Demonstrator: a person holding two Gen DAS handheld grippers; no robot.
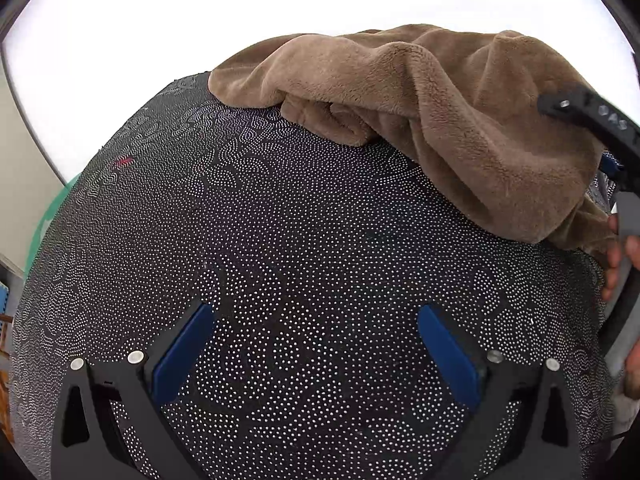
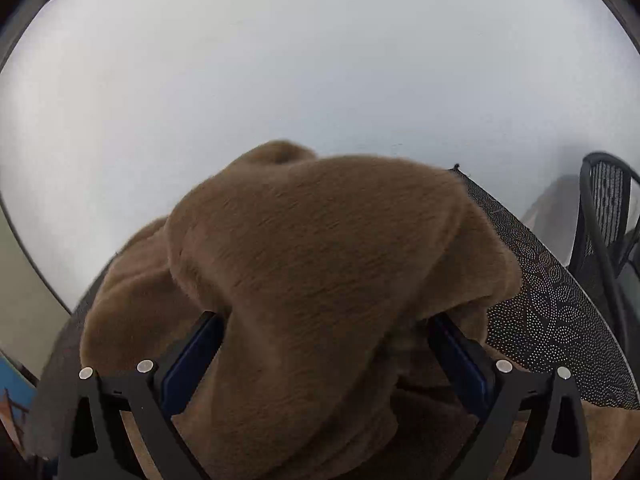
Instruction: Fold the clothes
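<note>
A brown fleece garment [image 1: 440,112] lies crumpled at the far right of a dark table with a white dot pattern [image 1: 280,220]. My left gripper [image 1: 316,312] hovers open over bare table in front of the garment, with nothing between its blue pads [image 1: 180,356]. At the right edge of the left wrist view, a hand [image 1: 618,256] holds the right tool's black frame [image 1: 592,116] against the fleece. In the right wrist view the garment [image 2: 320,260] bulges up between the wide-apart fingers of my right gripper [image 2: 324,320], which stands open. The fleece hides its fingertips.
A black mesh chair [image 2: 608,208] stands beyond the table's right side. The dotted table's edge [image 2: 520,240] runs diagonally past the fleece. A pale wall fills the background. Something green [image 1: 52,208] shows past the table's left rim.
</note>
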